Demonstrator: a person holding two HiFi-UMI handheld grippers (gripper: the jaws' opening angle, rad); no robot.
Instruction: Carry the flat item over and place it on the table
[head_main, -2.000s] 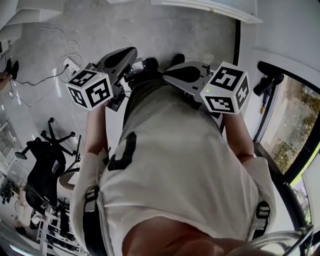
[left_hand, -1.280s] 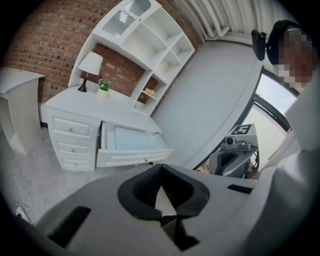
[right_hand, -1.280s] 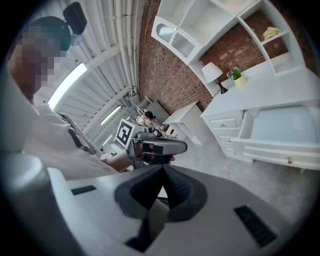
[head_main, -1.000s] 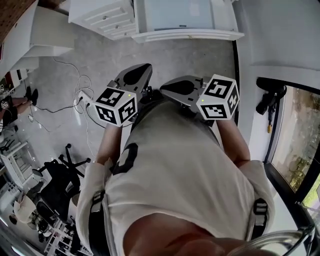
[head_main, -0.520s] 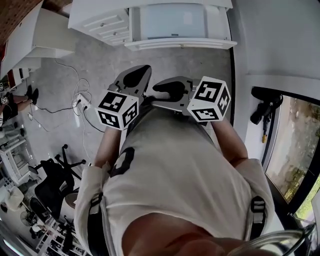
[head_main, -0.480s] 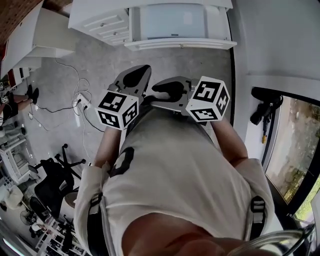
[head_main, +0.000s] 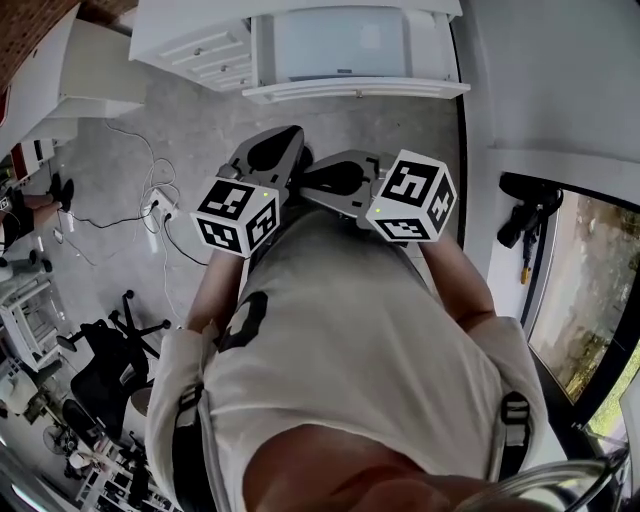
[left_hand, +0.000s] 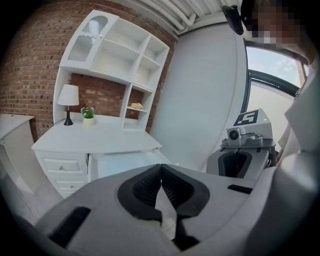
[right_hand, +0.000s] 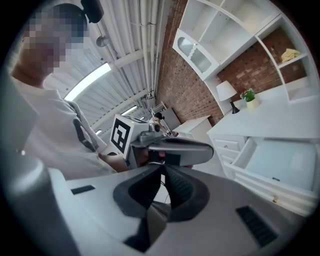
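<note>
The left gripper (left_hand: 161, 169) is clenched on nothing. The right gripper (right_hand: 163, 167), jaws just closing and tips meeting, is empty too. Both gripper views show a lamp (left_hand: 68, 100) and potted plant (left_hand: 88, 114) at the white desk's (left_hand: 100, 137) back edge. Only the head view shows floor cables (head_main: 140, 170). No view shows the flat item.

Your left gripper (left_hand: 161, 167) and right gripper (right_hand: 164, 167) are pale grey with black ribbed pads (left_hand: 142, 187), and their cubes (head_main: 237, 215) carry black-and-white square markers. At the left gripper view's upper left, a red-brown brick wall (left_hand: 30, 55) backs a white desk (left_hand: 100, 137), a white-shaded, black-based lamp (left_hand: 68, 102) and a green plant (left_hand: 88, 113).
</note>
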